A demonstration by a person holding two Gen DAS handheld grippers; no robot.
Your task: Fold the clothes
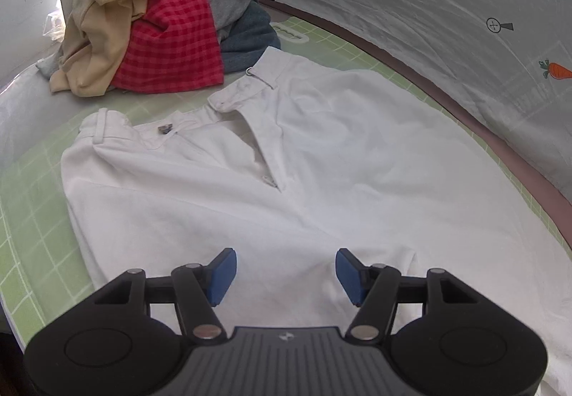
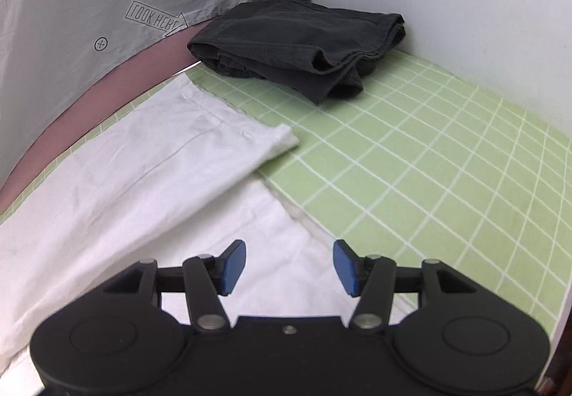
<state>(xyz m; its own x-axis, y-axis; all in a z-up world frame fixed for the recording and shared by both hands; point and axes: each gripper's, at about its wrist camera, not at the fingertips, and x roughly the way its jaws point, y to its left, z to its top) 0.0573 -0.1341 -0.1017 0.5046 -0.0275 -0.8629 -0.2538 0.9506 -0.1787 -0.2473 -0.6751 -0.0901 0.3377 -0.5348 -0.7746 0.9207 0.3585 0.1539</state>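
White trousers (image 1: 321, 163) lie flat on the green grid mat (image 1: 32, 217), waistband unbuttoned and fly open toward the far left. My left gripper (image 1: 286, 276) is open and empty, hovering just above the crotch area. In the right wrist view the trouser legs (image 2: 143, 160) stretch toward the far left, hems near the mat's middle. My right gripper (image 2: 289, 267) is open and empty above the edge of the nearer leg.
A pile of unfolded clothes (image 1: 157, 16), beige, red checked, grey and teal, sits at the mat's far left. A folded black garment (image 2: 300, 42) lies at the far end by the white wall. A grey printed sheet (image 1: 429, 2) hangs along the back.
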